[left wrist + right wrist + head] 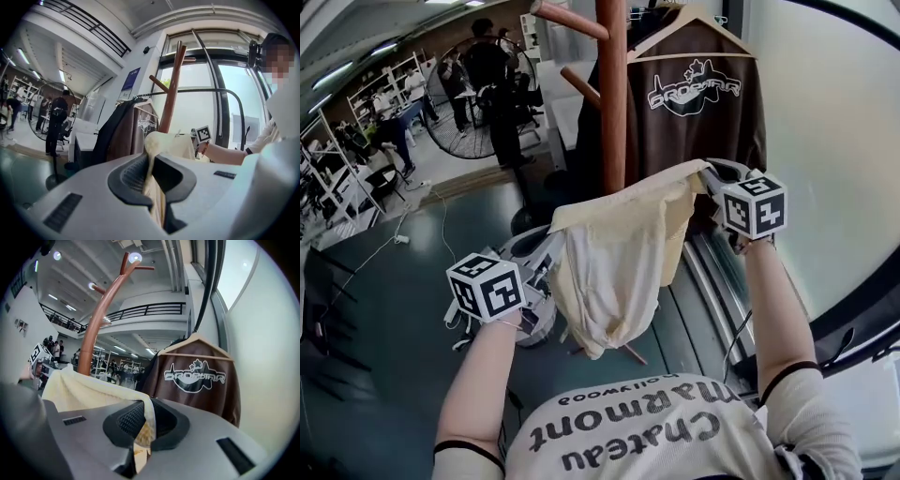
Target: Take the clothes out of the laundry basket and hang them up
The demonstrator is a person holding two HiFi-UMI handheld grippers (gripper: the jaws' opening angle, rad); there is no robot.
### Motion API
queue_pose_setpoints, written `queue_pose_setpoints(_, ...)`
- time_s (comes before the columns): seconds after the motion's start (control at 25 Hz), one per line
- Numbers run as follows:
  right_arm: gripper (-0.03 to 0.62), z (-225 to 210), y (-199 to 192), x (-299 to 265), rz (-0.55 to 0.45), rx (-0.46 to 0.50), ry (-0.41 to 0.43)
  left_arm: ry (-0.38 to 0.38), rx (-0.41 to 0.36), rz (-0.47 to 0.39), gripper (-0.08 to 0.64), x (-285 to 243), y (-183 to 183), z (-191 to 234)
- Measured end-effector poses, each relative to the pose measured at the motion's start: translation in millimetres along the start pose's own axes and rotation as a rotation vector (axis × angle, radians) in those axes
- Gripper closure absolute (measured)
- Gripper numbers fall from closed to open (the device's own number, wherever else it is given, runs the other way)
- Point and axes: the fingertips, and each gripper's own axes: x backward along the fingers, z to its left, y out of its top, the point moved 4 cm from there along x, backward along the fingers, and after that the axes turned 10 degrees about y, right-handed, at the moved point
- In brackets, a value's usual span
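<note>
Left gripper: jaws nearly together, pinching a fold of the cream garment between the pads. Right gripper: jaws likewise clamped on the garment's other top corner.

The garment hangs spread between the two grippers in front of the coat stand, below its upper pegs, with the lower part drooping free. The left gripper sits to the stand's left and lower, the right gripper to its right.

A brown shirt on a hanger hangs just right of the stand, behind the right gripper.
</note>
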Motion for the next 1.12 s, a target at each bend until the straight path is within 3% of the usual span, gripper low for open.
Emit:
queue_pose_setpoints(0.28,0.557,15.2,-61.1,5.5,0.021,-0.105,0.047,-0.024,0.042,0.031,0.534,1.6,-40.9,-11.9)
queue_pose_setpoints(0.52,0.557,49.2,-95.0,7.7,0.007,-0.202,0.126,0.047,-0.042,0.027,0.535,11.4,-58.7,-22.3)
queue_pose_setpoints(0.68,0.557,67.9,-118.9,-0.1,0.005,-0.251,0.188,0.067,-0.011,0.007,0.535,4.6,-67.9,-27.6)
queue_pose_setpoints(0.92,0.557,104.0,-136.4,-0.9,-0.065,-0.291,0.244,0.089,-0.054,-0.040,0.535,4.9,-81.5,-45.5)
queue_pose_setpoints(1.12,0.557,131.5,-138.7,5.3,-0.087,-0.304,0.243,0.104,-0.083,-0.061,0.535,8.8,-90.7,-65.8)
